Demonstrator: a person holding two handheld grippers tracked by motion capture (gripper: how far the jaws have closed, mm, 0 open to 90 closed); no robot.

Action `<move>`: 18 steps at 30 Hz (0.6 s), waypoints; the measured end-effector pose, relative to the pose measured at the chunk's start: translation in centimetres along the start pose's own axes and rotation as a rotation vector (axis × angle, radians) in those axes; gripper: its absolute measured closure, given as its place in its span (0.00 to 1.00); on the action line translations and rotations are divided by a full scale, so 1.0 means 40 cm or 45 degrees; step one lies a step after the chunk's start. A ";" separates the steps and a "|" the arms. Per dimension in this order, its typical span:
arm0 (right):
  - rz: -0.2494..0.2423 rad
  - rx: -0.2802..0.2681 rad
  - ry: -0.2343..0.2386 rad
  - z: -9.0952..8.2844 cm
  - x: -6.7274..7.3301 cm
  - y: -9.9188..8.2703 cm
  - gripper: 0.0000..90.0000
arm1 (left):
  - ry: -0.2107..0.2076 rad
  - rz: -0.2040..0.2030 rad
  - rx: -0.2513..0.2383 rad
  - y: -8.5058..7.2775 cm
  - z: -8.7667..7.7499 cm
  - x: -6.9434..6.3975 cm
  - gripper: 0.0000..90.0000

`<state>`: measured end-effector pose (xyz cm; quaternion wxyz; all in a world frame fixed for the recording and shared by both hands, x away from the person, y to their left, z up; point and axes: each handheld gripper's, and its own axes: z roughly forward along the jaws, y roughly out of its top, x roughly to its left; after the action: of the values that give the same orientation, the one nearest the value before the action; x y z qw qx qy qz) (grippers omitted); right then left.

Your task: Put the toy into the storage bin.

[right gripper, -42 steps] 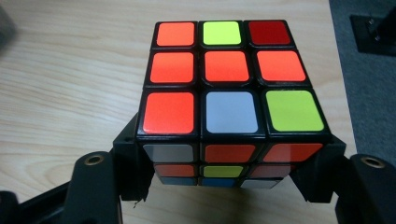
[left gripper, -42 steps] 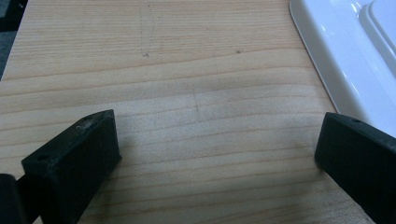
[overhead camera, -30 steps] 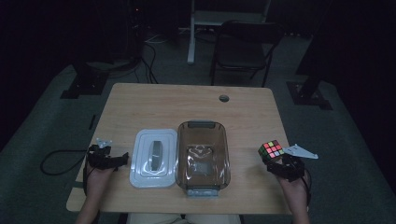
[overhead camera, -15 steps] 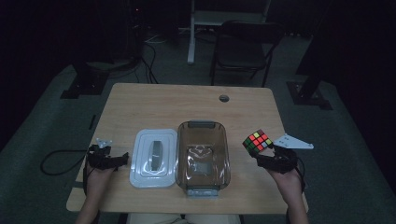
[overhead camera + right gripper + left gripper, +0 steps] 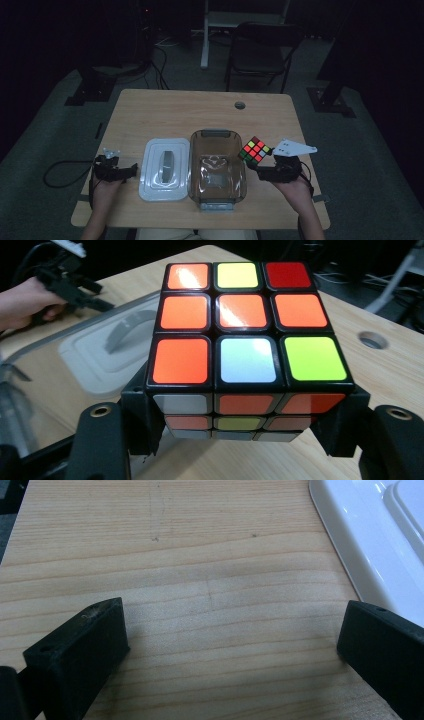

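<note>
While the right gripper (image 5: 261,166) clamps the puzzle cube (image 5: 248,335) by opposite side faces above the open container (image 5: 218,170), its light, rigid, smooth plastic favours flat-face holds; left gripper (image 5: 225,645) rests wide, empty.

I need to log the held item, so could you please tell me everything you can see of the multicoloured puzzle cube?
The multicoloured puzzle cube is a three-by-three cube of glossy plastic with a black frame. Its top face shows mostly orange squares plus yellow, red, white and lime green. It is clamped at its sides between the jaws of the right gripper, lifted off the wooden table, tilted, beside the clear brown-tinted container's right rim.
</note>
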<state>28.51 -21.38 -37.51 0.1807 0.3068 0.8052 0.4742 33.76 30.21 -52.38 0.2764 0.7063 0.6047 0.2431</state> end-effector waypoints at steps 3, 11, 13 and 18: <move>-0.025 0.013 0.055 0.012 0.015 0.010 0.38 | 0.000 0.000 0.000 0.000 0.000 0.000 0.01; -0.103 0.070 0.191 0.037 0.054 0.025 0.38 | -0.003 0.002 0.000 0.000 0.000 0.000 0.01; -0.119 0.082 0.233 0.044 0.062 0.027 0.38 | -0.002 0.002 0.001 0.000 0.000 0.000 0.01; -0.173 0.132 0.297 0.062 0.082 0.035 0.38 | -0.002 0.002 0.001 0.000 0.000 0.000 0.01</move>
<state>27.94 -17.07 -37.51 0.1014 0.2033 0.8631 0.4511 33.75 30.19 -52.37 0.2765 0.7070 0.6040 0.2425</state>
